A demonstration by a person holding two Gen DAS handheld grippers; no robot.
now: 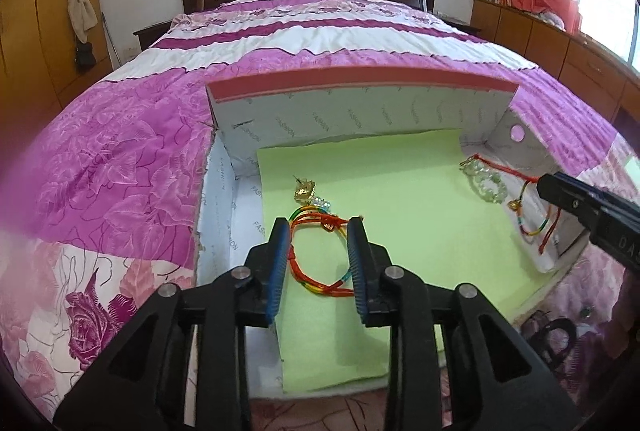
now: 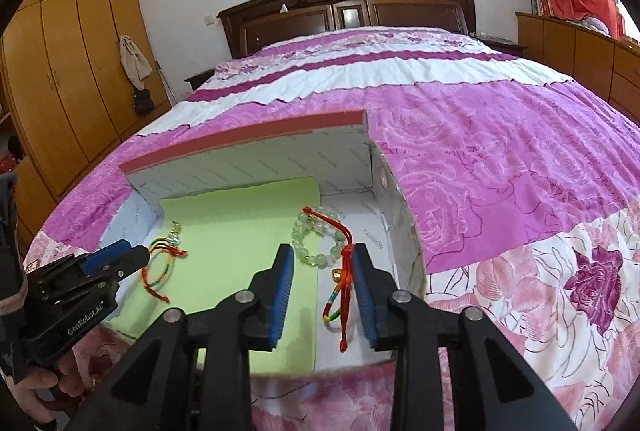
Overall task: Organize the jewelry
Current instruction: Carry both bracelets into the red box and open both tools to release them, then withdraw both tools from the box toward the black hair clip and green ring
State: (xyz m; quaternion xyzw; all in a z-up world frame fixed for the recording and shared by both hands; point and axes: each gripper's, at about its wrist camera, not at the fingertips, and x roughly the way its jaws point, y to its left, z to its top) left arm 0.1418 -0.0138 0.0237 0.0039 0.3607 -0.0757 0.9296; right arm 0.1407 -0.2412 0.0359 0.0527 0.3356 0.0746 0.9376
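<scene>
Left hand-held gripper [image 1: 318,263] wide, right hand-held gripper [image 2: 324,291] wide, cord bracelet [image 1: 316,251] partly hidden.

The red cord bracelet [image 1: 320,255] is partly covered by the left claw [image 1: 318,243], whose body is cut off by the lower edge. In the right wrist view, the small gold pieces [image 2: 173,233] beside the green sheet [image 2: 236,247] are too small to be identified.
</scene>
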